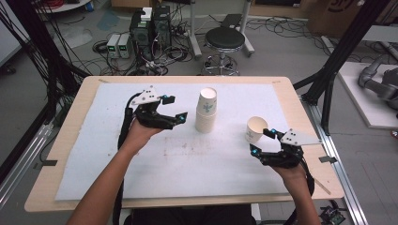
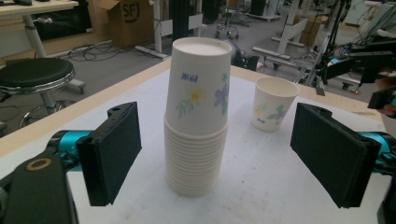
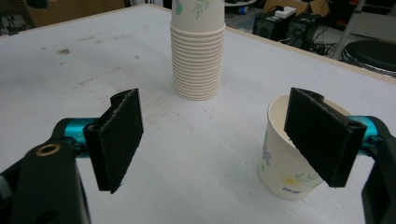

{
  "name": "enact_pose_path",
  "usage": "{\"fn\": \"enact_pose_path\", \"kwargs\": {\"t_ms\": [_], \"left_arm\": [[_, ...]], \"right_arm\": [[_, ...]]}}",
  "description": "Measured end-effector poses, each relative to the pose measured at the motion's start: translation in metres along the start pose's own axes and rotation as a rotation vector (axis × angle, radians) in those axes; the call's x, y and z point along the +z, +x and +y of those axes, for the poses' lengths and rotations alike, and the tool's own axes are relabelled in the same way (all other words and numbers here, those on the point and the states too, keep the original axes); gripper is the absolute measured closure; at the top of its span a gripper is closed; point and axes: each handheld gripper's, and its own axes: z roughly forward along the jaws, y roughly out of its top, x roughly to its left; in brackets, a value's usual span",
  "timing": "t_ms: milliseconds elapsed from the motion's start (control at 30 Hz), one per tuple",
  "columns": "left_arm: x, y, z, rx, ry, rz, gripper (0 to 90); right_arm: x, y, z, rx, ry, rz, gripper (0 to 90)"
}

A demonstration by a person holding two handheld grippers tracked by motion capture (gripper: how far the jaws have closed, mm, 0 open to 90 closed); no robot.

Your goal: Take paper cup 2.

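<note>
Counter [image 1: 300,122]: pale wood edge, white mat [image 1: 178,159] over top, faint brown stains mid-mat. Cup stack [image 1: 206,110] upside down, centre-back of mat. Single cup [image 1: 256,129] upright, right of stack, well apart. Left gripper [image 1: 174,108] hovers just left of stack, jaws spread, stack framed between them, no contact. Right gripper [image 1: 263,140] beside single cup, jaws spread wide, one jaw at cup's rim. Behind counter: grey floor, black stool [image 1: 224,40], computer towers [image 1: 151,26], tangled cables [image 1: 171,54], cardboard box [image 2: 128,16].

Cup stack [image 2: 198,116] between parted jaws
</note>
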Motion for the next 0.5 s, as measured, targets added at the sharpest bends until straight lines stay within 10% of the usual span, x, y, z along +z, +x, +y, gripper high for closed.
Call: {"fn": "enact_pose_path", "kwargs": {"t_ms": [500], "left_arm": [[0.072, 0.006, 0.036, 0.016, 0.097, -0.003, 16.2]], "right_arm": [[0.002, 0.001, -0.001, 0.004, 0.007, 0.01, 20.1]]}}
